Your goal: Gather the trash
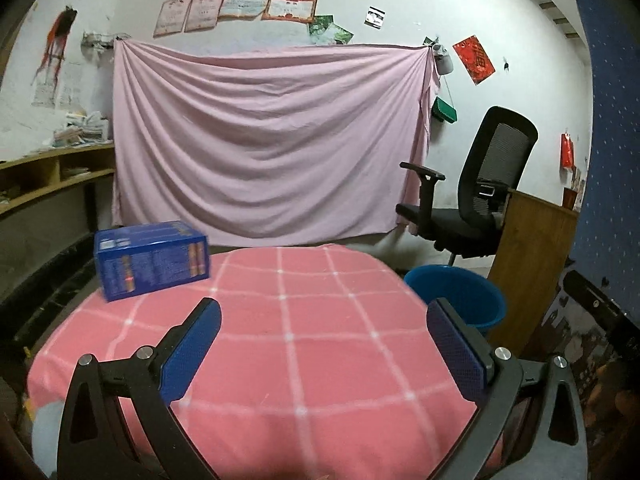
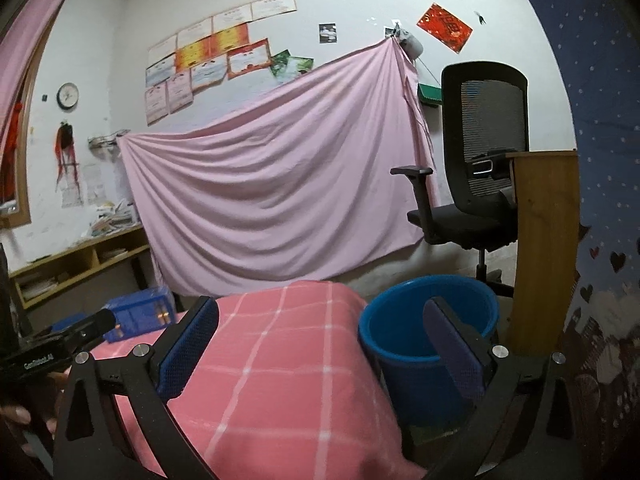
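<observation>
A blue carton box (image 1: 152, 259) stands on the far left of the table with the pink checked cloth (image 1: 304, 344). It also shows in the right wrist view (image 2: 140, 312), partly hidden by the left gripper body. A blue plastic bin (image 1: 460, 294) stands on the floor right of the table, and shows larger in the right wrist view (image 2: 404, 344). My left gripper (image 1: 324, 344) is open and empty above the table, right of and nearer than the box. My right gripper (image 2: 320, 344) is open and empty over the table's right edge, beside the bin.
A black office chair (image 2: 476, 168) and a wooden panel (image 2: 548, 248) stand behind the bin. A pink sheet (image 1: 264, 140) hangs on the far wall. A wooden shelf (image 1: 48, 176) runs along the left wall. A blue patterned wall (image 2: 600, 200) is at right.
</observation>
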The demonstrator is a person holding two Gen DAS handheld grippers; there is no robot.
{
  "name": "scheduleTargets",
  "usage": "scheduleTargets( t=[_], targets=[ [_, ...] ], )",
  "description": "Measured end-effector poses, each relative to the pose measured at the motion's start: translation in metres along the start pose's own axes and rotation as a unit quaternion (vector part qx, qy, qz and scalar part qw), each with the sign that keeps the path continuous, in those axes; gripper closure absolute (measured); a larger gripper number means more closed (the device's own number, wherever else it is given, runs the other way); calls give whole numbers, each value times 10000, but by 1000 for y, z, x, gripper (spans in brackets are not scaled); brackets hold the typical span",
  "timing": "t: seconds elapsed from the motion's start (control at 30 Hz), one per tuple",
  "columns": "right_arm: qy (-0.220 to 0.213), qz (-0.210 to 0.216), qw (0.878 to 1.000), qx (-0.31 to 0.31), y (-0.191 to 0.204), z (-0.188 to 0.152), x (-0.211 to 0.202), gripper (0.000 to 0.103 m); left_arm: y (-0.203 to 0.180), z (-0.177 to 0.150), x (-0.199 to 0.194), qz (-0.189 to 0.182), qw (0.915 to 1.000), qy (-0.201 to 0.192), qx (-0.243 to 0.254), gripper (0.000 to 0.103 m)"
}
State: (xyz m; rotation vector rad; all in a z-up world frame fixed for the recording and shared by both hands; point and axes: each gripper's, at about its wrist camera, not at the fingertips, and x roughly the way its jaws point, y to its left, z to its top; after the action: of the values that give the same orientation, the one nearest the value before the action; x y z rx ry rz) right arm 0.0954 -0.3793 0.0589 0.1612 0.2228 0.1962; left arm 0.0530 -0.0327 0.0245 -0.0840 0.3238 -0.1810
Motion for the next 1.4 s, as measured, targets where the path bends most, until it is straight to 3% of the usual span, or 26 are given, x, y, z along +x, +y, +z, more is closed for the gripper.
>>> scheduleTargets(
  t=[0.37,1.4],
  targets=[
    [-69,-325,9989,-344,23,-39,-31,0,-10,-24,-17,72,9995,-246,191,2],
    [-114,-378,9987,-329,19,-42,-39,0,-5,-26,-16,101,9995,-241,179,2]
  ],
)
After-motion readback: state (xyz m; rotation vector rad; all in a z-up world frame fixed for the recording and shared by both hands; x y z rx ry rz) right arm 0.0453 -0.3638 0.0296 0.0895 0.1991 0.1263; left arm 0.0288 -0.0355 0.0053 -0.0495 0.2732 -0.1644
